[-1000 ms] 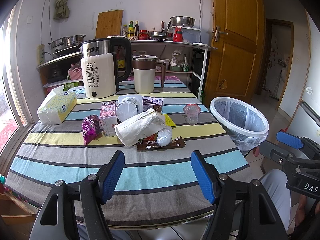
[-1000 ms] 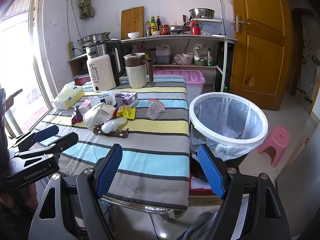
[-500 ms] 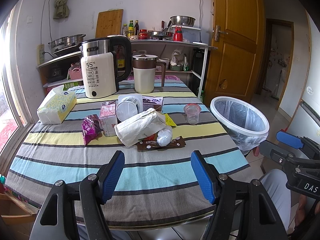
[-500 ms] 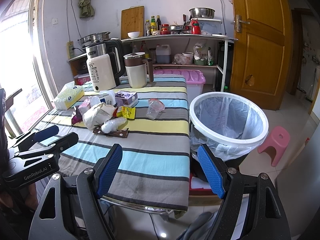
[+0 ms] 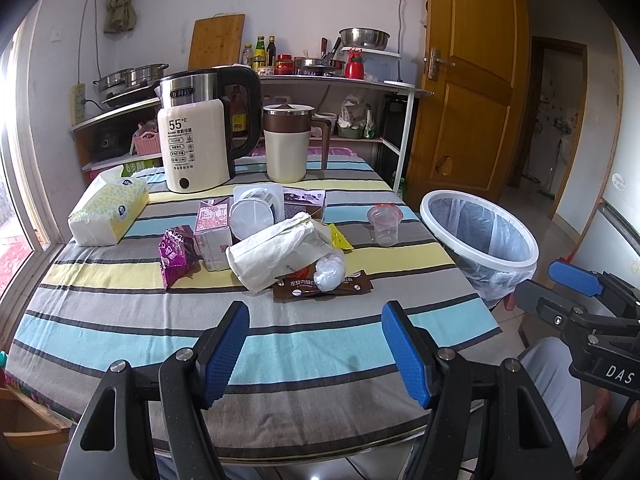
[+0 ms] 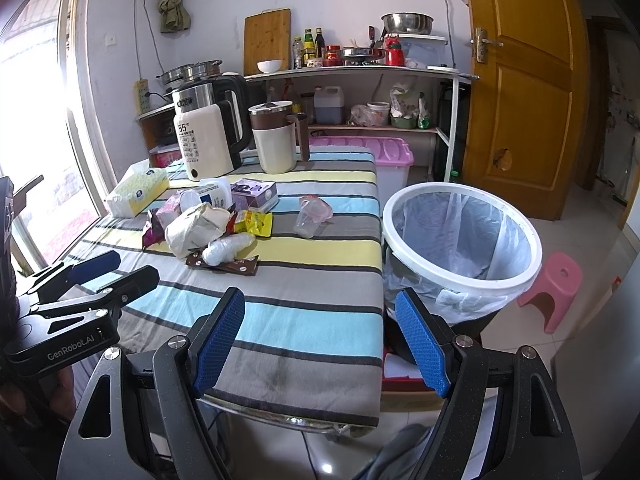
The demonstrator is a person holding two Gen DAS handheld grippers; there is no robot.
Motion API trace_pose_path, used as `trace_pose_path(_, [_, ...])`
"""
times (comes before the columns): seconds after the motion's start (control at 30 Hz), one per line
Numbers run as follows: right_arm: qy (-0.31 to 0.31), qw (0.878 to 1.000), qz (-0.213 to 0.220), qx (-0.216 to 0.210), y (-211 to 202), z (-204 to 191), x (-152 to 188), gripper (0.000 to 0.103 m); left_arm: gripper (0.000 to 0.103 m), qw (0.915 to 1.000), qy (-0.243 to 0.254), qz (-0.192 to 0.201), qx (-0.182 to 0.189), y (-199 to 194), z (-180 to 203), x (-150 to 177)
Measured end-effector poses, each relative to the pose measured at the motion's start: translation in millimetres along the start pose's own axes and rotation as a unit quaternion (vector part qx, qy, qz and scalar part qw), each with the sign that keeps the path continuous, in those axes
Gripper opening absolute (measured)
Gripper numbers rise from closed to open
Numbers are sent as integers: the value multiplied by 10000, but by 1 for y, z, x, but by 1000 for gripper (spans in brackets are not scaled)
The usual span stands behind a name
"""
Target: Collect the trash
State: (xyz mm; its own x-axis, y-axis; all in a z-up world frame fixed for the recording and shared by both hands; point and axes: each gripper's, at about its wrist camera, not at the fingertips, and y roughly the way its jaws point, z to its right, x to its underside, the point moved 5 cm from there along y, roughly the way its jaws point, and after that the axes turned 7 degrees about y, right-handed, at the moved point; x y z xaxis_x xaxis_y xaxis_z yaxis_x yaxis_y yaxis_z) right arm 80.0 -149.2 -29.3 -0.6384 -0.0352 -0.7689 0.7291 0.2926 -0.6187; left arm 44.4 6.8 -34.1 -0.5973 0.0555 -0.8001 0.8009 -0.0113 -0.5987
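Note:
A heap of trash lies mid-table: a crumpled white paper bag, a brown wrapper, a white wad, a purple snack packet, a small carton, a white tub, a yellow wrapper and a clear plastic cup. A white-rimmed bin with a liner stands right of the table. My left gripper is open and empty above the table's near edge. My right gripper is open and empty at the table's near right corner.
A white kettle, a beige jug and a tissue pack stand at the table's back and left. A pink stool stands right of the bin. Shelves and a wooden door lie behind.

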Motion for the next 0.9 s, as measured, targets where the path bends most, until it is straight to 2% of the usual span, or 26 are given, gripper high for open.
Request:
trace_pose_path(0.23, [-13, 9999, -103, -32, 9, 0, -1, 78, 68, 10000, -1, -60, 17, 11, -7, 0])
trace_pose_path(0.4, [-64, 9997, -210, -133, 24, -3, -3, 78, 68, 9994, -21, -49, -328, 22, -24, -3])
trace_pose_path(0.5, [-49, 9991, -351, -229, 37, -5, -5, 78, 68, 9998, -132, -98, -136, 32, -35, -6])
trace_pose_path(0.57, [-47, 9988, -409, -253, 46, -5, -7, 78, 69, 9997, -141, -140, -152, 39, -41, -8])
trace_pose_path(0.73, [-35, 9979, -552, -327, 71, -6, -17, 78, 69, 9998, -45, -92, -146, 54, -53, -20])
trace_pose_path(0.9, [174, 9963, -745, -386, 101, -3, -30, 78, 69, 9999, 126, -4, 111, 70, -56, -35])
